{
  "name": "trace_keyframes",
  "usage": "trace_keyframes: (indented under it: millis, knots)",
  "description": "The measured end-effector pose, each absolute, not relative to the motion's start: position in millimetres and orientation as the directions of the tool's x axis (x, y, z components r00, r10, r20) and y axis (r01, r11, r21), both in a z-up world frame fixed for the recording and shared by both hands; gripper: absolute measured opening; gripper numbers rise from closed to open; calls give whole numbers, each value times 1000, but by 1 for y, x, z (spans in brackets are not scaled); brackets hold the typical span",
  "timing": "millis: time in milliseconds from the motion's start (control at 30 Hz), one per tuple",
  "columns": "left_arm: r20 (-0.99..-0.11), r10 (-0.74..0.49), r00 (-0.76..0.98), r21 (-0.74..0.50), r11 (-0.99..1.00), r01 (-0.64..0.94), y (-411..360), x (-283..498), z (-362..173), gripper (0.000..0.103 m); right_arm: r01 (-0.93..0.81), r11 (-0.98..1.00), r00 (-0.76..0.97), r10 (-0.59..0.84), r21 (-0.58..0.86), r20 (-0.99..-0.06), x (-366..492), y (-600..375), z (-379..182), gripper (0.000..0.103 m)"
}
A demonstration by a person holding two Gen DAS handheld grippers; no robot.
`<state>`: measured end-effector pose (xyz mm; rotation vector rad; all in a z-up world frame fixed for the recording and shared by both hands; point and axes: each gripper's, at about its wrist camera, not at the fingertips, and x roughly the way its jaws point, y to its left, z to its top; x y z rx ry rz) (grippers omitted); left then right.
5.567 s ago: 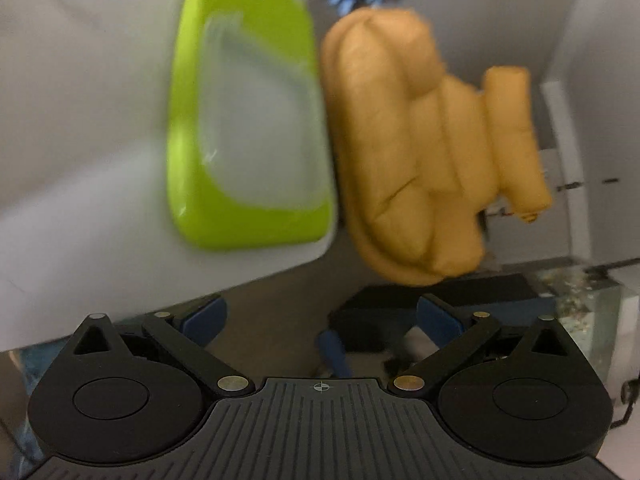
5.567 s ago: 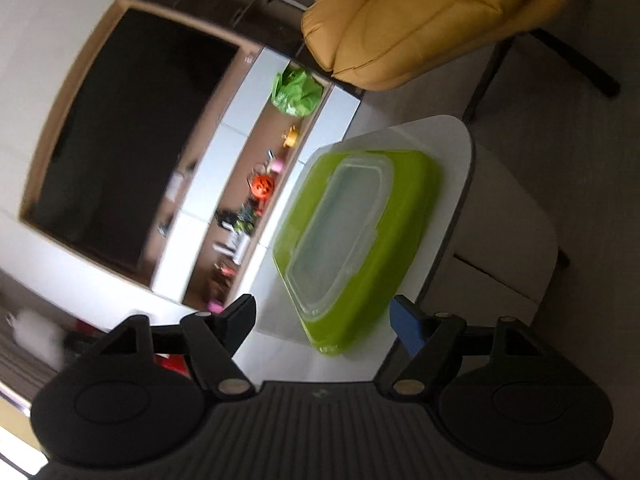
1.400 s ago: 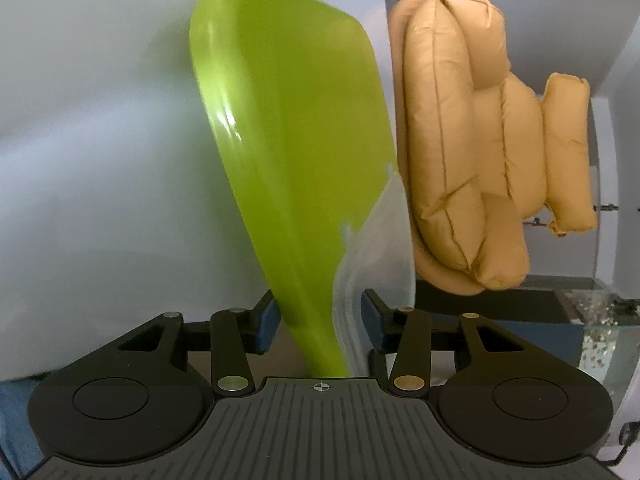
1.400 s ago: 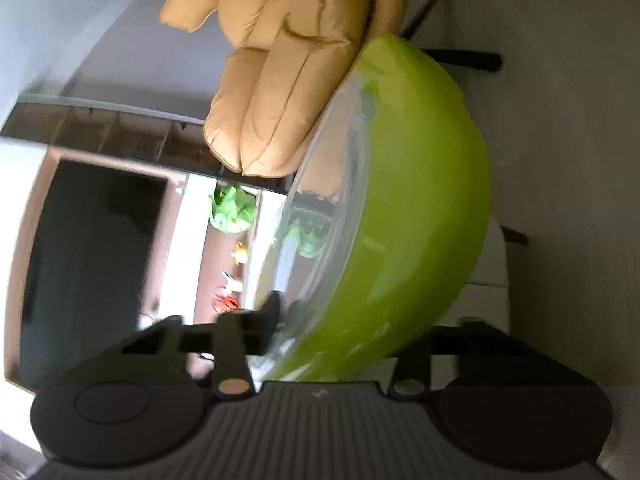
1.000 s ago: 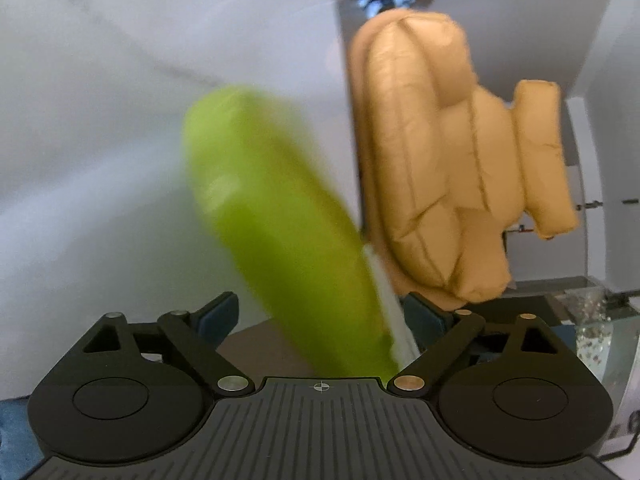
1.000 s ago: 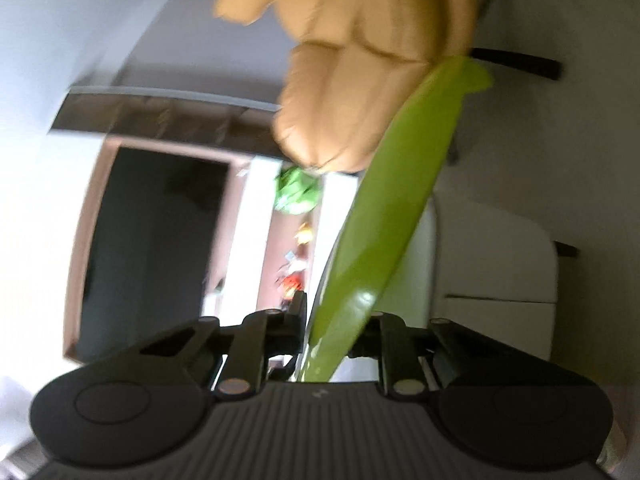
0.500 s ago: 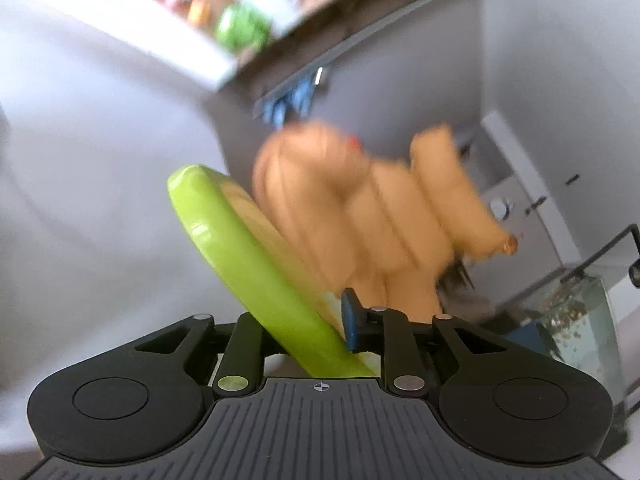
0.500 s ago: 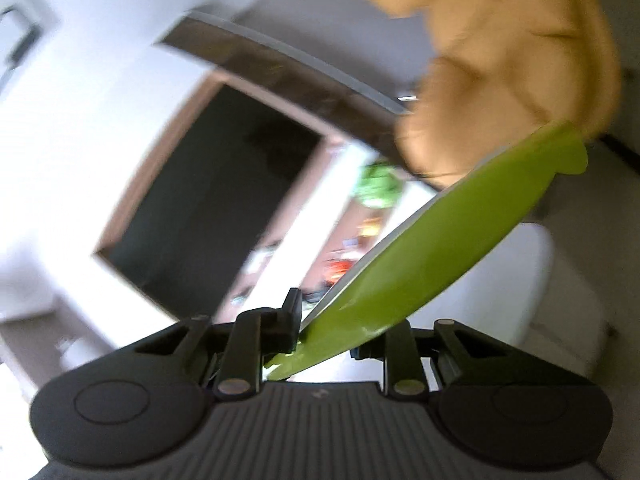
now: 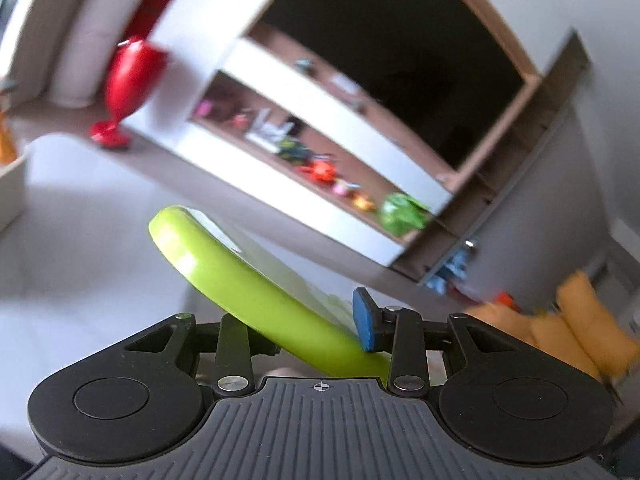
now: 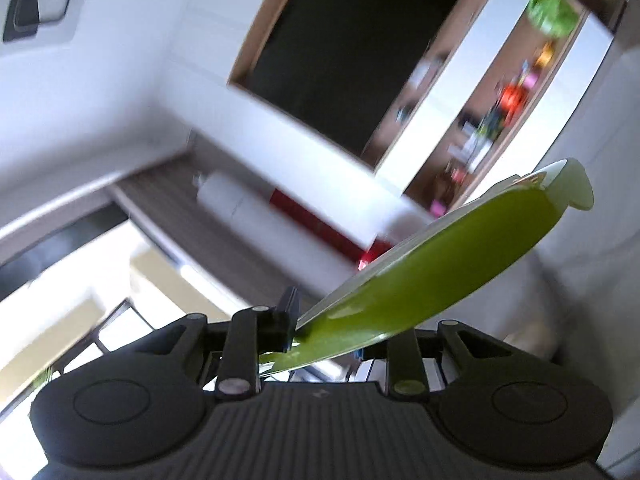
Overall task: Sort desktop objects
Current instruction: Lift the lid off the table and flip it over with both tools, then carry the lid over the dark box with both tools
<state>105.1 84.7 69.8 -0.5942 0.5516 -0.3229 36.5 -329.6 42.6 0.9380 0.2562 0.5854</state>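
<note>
Slanting up and away between both pairs of fingers, the green lid [image 9: 256,288] is clamped by the left gripper [image 9: 316,336] and the right gripper [image 10: 328,336], whose jaws are both easing apart.

Trinkets [image 9: 320,170] on wall shelf [image 9: 304,184]

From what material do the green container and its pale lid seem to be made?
The green container looks like glossy moulded plastic: bright highlights sit on its smooth rounded edge. Its pale lid seems to be translucent, softer plastic, since the tab at the far end lets light through. Blur leaves this uncertain.
</note>
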Motion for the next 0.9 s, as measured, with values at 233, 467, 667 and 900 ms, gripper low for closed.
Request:
trace_keyframes:
  millis: [233, 467, 667, 900]
  knots:
    - [-460, -466, 755, -700, 714, 15, 129, 111, 13, 60, -310, 521, 799, 596, 795, -79, 38, -293, 23, 29]
    - [-540, -501, 676, -720, 691, -63, 150, 112, -13, 72, -157, 443, 738, 646, 883, -193, 26, -285, 8, 30]
    - [-577, -513, 636, -711, 698, -81, 147, 110, -25, 83, -27, 430, 705, 648, 903, -287, 24, -291, -20, 47]
    - [-591, -551, 590, -728, 679, -96, 150, 111, -35, 90, 45, 321, 637, 720, 946, -274, 16, -306, -39, 67]
